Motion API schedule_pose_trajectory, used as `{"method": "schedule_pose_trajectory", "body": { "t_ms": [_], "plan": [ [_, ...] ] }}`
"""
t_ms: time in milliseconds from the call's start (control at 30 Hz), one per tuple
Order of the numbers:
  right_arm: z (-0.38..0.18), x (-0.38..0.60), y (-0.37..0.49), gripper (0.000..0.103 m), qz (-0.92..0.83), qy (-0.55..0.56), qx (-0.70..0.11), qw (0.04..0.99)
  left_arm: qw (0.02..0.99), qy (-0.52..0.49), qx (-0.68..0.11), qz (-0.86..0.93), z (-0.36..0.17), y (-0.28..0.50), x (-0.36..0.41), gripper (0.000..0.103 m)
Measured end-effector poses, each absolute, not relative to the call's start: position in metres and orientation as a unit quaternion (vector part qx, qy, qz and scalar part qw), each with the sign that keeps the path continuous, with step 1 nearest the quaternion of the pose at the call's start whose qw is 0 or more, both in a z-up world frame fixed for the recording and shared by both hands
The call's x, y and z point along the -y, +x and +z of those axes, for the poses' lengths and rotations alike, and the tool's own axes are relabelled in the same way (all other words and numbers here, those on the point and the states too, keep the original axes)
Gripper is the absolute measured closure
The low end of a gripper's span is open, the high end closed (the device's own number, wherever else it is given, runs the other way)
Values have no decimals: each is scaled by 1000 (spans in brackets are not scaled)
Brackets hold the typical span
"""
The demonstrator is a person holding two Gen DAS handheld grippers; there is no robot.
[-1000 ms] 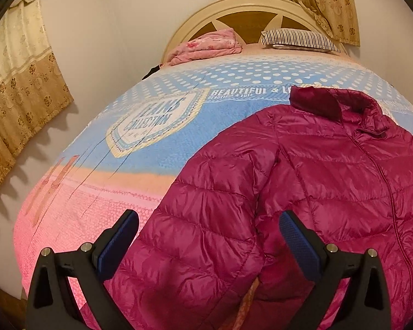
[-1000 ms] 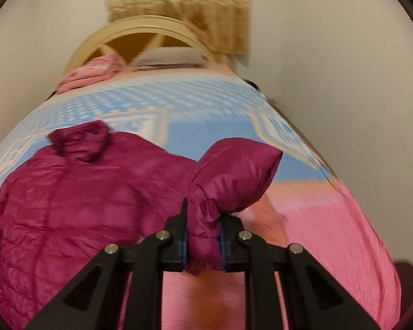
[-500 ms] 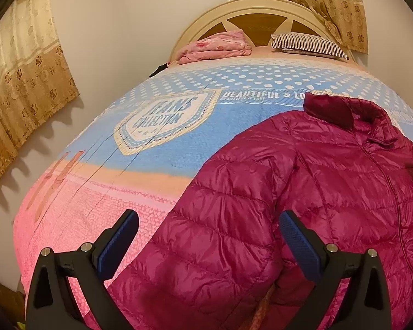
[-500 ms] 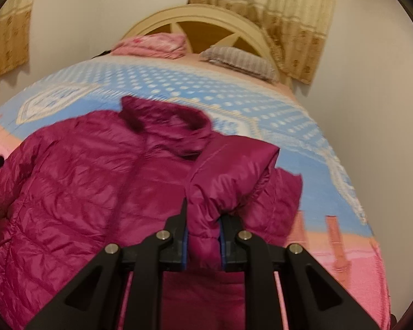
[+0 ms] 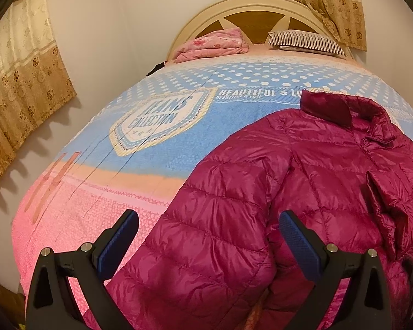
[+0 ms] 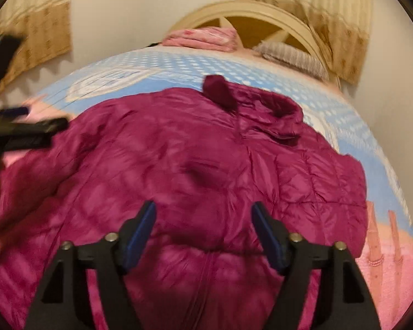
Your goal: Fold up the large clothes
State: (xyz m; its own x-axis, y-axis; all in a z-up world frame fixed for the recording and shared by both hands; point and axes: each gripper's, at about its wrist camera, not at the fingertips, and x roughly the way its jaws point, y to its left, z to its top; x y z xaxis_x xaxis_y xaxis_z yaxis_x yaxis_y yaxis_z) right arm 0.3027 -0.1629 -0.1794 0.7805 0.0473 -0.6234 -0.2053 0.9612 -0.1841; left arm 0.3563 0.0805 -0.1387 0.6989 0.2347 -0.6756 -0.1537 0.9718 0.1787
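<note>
Jacket lies front-up on the bed, one sleeve folded across its chest. My right hand-held gripper is opening empty above it; my left hand-held gripper waits wide over the other sleeve, ready to fold.

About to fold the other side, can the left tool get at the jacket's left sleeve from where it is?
Probably yes: the left tool is open with the sleeve lying between its jaws, nothing covering it.

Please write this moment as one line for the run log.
jacket: flat on bed | right tool: opening, nothing gripped | left tool: open over sleeve
</note>
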Motion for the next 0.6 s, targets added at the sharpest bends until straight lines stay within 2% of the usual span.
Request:
{"method": "schedule_pose_trajectory", "body": {
  "t_ms": [200, 367, 600],
  "plan": [
    [-193, 167, 266, 28, 83, -166, -342, 921, 924, 42, -368, 92, -127, 355, -65, 1],
    [-194, 201, 244, 28, 66, -152, -347, 923, 929, 52, -364, 50, -123, 351, -21, 1],
    [-183, 266, 255, 29, -33, -96, -334, 937, 920, 42, -388, -27, -137, 364, 45, 1]
  ]
}}
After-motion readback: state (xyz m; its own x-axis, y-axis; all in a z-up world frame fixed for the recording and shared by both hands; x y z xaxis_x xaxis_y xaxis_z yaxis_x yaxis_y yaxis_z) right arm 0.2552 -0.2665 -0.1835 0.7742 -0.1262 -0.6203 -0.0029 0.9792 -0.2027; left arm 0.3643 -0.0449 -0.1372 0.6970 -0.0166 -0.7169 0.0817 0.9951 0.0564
